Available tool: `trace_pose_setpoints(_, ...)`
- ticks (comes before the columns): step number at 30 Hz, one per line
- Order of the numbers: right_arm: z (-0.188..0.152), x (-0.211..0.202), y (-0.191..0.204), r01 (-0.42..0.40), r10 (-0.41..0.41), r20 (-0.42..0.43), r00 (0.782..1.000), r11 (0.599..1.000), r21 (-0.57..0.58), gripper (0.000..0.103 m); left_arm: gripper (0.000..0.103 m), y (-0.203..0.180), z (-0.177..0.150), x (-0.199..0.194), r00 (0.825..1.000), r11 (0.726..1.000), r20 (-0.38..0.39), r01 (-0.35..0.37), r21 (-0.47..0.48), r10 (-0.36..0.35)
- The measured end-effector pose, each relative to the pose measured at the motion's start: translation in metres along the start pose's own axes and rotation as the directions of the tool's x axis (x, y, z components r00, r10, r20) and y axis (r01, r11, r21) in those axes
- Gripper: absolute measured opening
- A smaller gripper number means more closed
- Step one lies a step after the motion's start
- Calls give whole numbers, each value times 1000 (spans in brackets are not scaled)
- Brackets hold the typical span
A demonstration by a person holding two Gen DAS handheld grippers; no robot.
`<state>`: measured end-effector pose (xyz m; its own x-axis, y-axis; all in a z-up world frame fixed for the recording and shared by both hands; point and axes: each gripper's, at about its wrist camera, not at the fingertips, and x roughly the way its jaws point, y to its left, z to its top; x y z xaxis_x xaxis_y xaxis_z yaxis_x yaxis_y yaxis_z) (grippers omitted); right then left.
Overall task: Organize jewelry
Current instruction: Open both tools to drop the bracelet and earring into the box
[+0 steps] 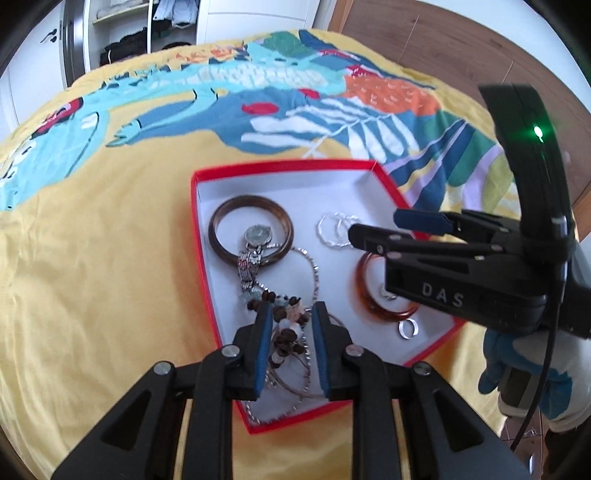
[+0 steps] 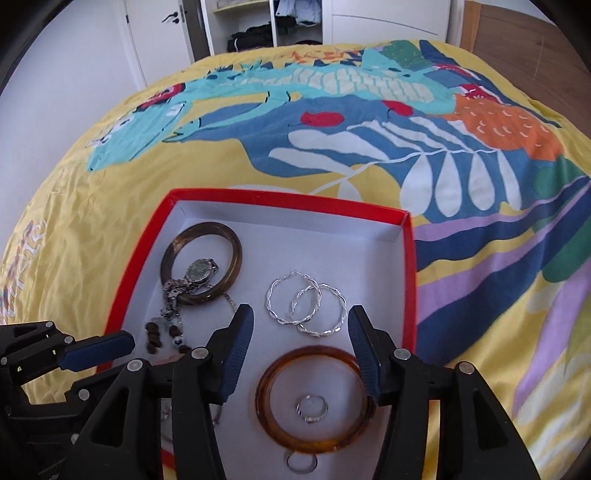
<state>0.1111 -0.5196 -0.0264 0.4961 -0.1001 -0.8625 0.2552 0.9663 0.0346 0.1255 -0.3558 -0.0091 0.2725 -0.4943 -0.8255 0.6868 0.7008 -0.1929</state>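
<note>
A red-rimmed box (image 1: 201, 236) with a white floor lies on the bed and holds the jewelry. Inside are a brown bangle (image 1: 221, 214), a watch (image 1: 257, 235), silver hoop earrings (image 1: 332, 229), an amber bangle (image 1: 364, 291), silver rings (image 1: 407, 328) and a beaded necklace (image 1: 286, 332). My left gripper (image 1: 291, 317) is open, its fingers either side of the beads. My right gripper (image 2: 301, 325) is open above the amber bangle (image 2: 314, 439) and hoops (image 2: 306, 306); it also shows in the left wrist view (image 1: 373, 229).
The box rim (image 2: 412, 280) sits on a yellow bedspread (image 2: 110, 221) with a colourful print. A wardrobe with clothes (image 2: 258, 29) stands beyond the bed, and a wooden wall (image 1: 461, 44) is at the right.
</note>
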Motion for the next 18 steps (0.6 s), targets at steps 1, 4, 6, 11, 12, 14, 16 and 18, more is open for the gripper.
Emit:
trace_pose_setpoints(1,-1,-7,1,4,-4,8,1000,1000,5,56,21,-1,0,-6,1000,1000,7,-3,-2,3)
trace_pose_setpoints(4,-7,-29,5,8,-9,34,999,1000,22,59,29,-4,-1,-22,1000,1000,26,-15,-14,16)
trace_pose_setpoints(6,-12,-44,9,11,-12,49,999,1000,27,60,32,-4,-4,-36,998,999,49,-28,-22,29)
trace_pose_setpoints(11,-27,-80,21,10,-15,85,996,998,56,64,37,0,-14,-75,990,995,99,-92,-38,96)
trace_pose_setpoints(12,-30,-87,25,6,-11,92,996,998,59,65,38,2,-18,-85,987,992,111,-115,-45,119)
trace_pose_setpoints(14,-36,-99,34,3,-9,103,995,998,61,68,38,8,-26,-104,977,986,138,-158,-60,165)
trace_pose_setpoints(16,-43,-112,45,-3,-4,117,993,998,62,70,38,14,-33,-120,966,978,155,-194,-81,205)
trace_pose_setpoints(18,-50,-124,57,-13,5,130,991,998,59,71,38,22,-41,-135,958,970,169,-218,-104,233)
